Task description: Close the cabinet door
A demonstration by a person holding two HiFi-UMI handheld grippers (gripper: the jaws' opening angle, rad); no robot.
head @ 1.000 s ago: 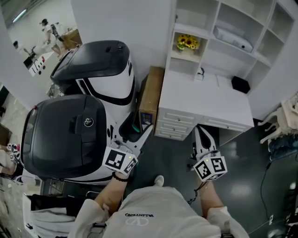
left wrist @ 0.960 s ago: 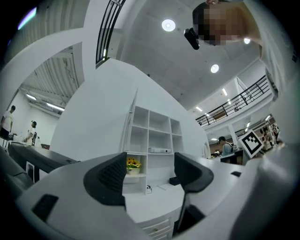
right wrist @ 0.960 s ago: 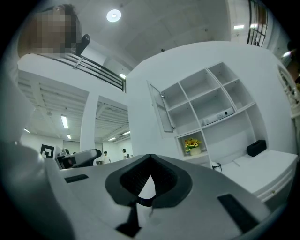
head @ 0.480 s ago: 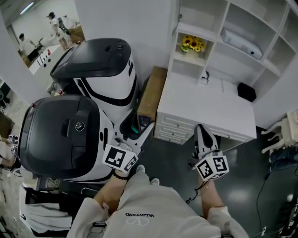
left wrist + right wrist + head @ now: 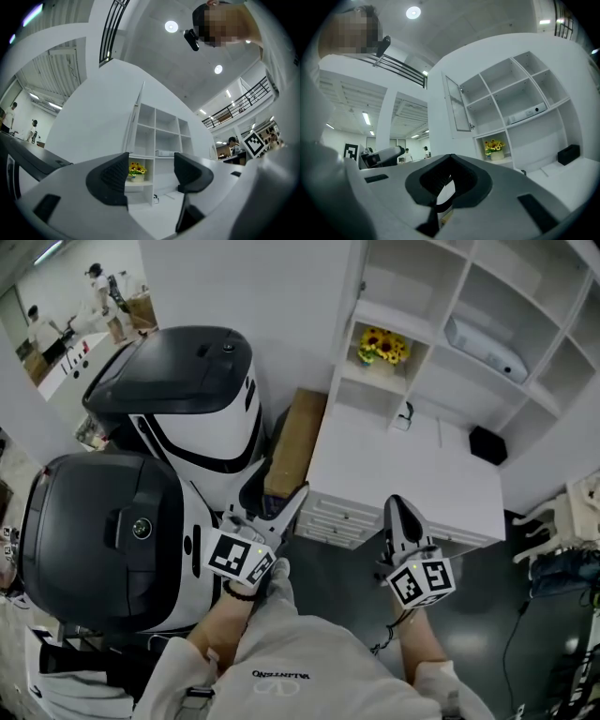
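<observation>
White shelves (image 5: 450,343) stand along the back edge of the flat white tabletop (image 5: 412,474). They look a bit bigger and nearer than a moment ago. The person takes a small step forward, so the front edge of the tabletop now sits just ahead of both tongs.

The left tongs (image 5: 151,161) are apart, with nothing between them. The little pot of yellow flowers (image 5: 136,169) only shows far off past them. The right tongs (image 5: 450,159) are pressed together and hold nothing. Both stay low by the front edge, as they were before.

The white-framed cabinet door (image 5: 457,105) with a pane in it hangs at the top left corner of the shelves, above the flower shelf. It swings out wide open. Both tongs are well apart from it.

I think this step is only the walk up. The door is still open, so the job is hardly begun. Next, one of the tongs has to go up high and push the door's free edge back to the shelves.
</observation>
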